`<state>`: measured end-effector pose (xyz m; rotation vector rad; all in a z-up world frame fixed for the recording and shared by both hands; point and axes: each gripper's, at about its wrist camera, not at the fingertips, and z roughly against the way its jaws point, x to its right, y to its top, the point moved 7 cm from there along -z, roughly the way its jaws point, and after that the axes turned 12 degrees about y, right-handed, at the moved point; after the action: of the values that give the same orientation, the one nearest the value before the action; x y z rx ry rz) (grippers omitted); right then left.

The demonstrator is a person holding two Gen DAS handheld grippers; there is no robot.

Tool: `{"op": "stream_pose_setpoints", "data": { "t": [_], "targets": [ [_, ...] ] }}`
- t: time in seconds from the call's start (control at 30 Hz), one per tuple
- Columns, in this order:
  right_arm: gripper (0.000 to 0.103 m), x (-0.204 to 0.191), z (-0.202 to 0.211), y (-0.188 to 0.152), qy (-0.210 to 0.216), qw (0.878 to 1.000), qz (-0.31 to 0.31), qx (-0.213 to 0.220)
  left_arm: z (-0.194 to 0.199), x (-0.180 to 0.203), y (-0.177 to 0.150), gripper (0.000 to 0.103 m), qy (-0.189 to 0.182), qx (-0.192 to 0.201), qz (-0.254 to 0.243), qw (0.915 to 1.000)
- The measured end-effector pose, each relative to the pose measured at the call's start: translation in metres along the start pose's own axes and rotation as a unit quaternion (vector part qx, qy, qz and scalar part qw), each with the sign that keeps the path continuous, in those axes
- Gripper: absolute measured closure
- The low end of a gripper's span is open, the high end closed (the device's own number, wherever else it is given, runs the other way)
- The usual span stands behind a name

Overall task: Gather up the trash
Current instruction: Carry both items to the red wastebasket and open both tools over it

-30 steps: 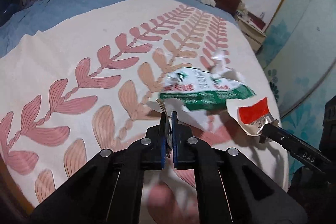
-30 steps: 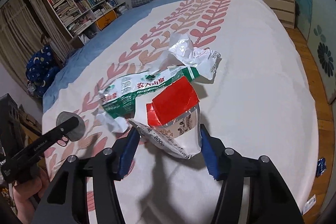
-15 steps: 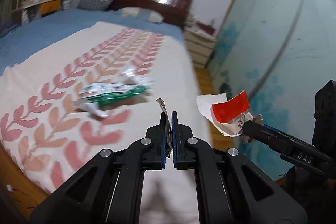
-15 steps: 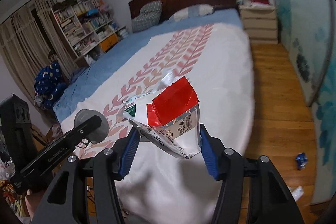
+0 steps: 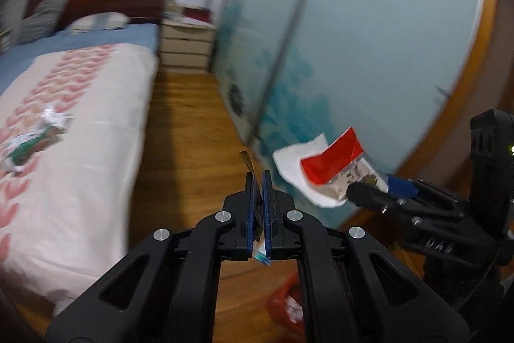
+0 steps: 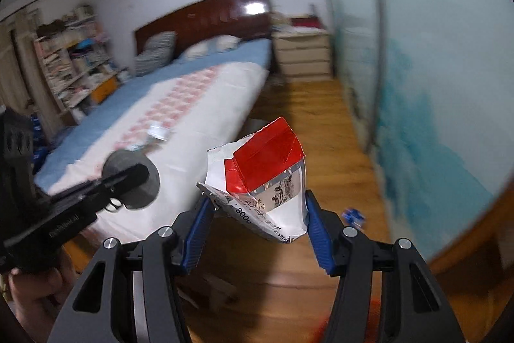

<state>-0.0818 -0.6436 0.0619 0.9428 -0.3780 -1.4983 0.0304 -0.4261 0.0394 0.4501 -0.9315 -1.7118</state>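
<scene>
My left gripper (image 5: 257, 179) is shut on a thin grey round lid, seen edge-on between its fingers and as a disc in the right wrist view (image 6: 133, 179). My right gripper (image 6: 257, 214) is shut on a crumpled red and white carton (image 6: 261, 179), which also shows in the left wrist view (image 5: 331, 166). Both are held in the air over the wooden floor beside the bed. A green and white wrapper with crumpled paper (image 5: 32, 140) lies on the bedspread, also seen small and blurred in the right wrist view (image 6: 154, 134).
The bed (image 5: 74, 150) lies left, its edge close by. A teal sliding glass door (image 5: 353, 37) fills the right. A nightstand (image 6: 303, 55) stands at the far end of the floor strip. A red bin (image 5: 286, 307) sits low below the grippers. A small blue scrap (image 6: 353, 216) lies on the floor.
Both grippers swung right, away from the bed and out over the floor, each still holding its piece. The wrapper on the bed has slid to the far left of view.
</scene>
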Motion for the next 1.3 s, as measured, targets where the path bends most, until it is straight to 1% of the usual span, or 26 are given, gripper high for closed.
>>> {"op": "stream_pose_setpoints", "data": {
  "t": [0.17, 0.2, 0.27, 0.37, 0.47, 0.5, 0.67, 0.77, 0.83, 0.93, 1.0, 1.13, 1.2, 1.23, 1.27, 1.3],
  "targets": [
    [0.047, 0.084, 0.038, -0.060, -0.051, 0.997, -0.055, -0.024, -0.033, 0.077, -0.024, 0.099, -0.024, -0.039, -0.053, 0.9975],
    [0.047, 0.107, 0.048, -0.076, -0.061, 0.995, -0.077, -0.031, -0.040, 0.091, -0.030, 0.099, -0.028, -0.046, -0.063, 0.9965],
    [0.047, 0.133, 0.056, -0.100, -0.076, 0.991, -0.100, -0.041, -0.053, 0.114, -0.043, 0.099, -0.035, -0.065, -0.082, 0.9939],
    [0.047, 0.165, 0.064, -0.132, -0.094, 0.986, -0.125, -0.053, -0.068, 0.139, -0.063, 0.099, -0.038, -0.088, -0.104, 0.9899],
    [0.047, 0.187, 0.059, -0.160, -0.106, 0.981, -0.144, -0.069, -0.087, 0.158, -0.085, 0.099, -0.041, -0.120, -0.119, 0.9848],
    [0.047, 0.199, 0.059, -0.175, -0.110, 0.978, -0.156, -0.080, -0.094, 0.164, -0.094, 0.099, -0.040, -0.131, -0.125, 0.9827],
    [0.047, 0.218, 0.044, -0.223, -0.115, 0.968, -0.191, -0.113, -0.121, 0.188, -0.136, 0.099, -0.041, -0.184, -0.149, 0.9707],
    [0.046, 0.218, 0.019, -0.226, -0.123, 0.964, -0.198, -0.125, -0.130, 0.193, -0.150, 0.099, -0.033, -0.201, -0.161, 0.9656],
    [0.044, 0.225, 0.007, -0.234, -0.125, 0.960, -0.210, -0.134, -0.137, 0.196, -0.158, 0.099, -0.027, -0.210, -0.167, 0.9629],
    [0.040, 0.231, -0.010, -0.242, -0.135, 0.953, -0.228, -0.146, -0.149, 0.195, -0.169, 0.098, -0.018, -0.228, -0.175, 0.9578],
    [0.038, 0.231, -0.013, -0.244, -0.141, 0.950, -0.232, -0.152, -0.152, 0.195, -0.175, 0.098, -0.017, -0.237, -0.177, 0.9550],
    [0.038, 0.237, -0.014, -0.254, -0.154, 0.948, -0.229, -0.156, -0.152, 0.198, -0.182, 0.098, -0.021, -0.251, -0.180, 0.9509],
    [0.034, 0.237, -0.009, -0.253, -0.163, 0.948, -0.226, -0.155, -0.152, 0.202, -0.184, 0.096, -0.023, -0.256, -0.184, 0.9487],
    [0.032, 0.237, -0.006, -0.253, -0.166, 0.948, -0.226, -0.152, -0.153, 0.203, -0.185, 0.090, -0.025, -0.259, -0.185, 0.9478],
    [0.031, 0.237, -0.004, -0.253, -0.170, 0.948, -0.224, -0.151, -0.152, 0.204, -0.186, 0.077, -0.028, -0.259, -0.184, 0.9476],
    [0.030, 0.236, -0.002, -0.253, -0.178, 0.947, -0.221, -0.150, -0.150, 0.206, -0.185, 0.068, -0.033, -0.259, -0.184, 0.9477]
  ]
}}
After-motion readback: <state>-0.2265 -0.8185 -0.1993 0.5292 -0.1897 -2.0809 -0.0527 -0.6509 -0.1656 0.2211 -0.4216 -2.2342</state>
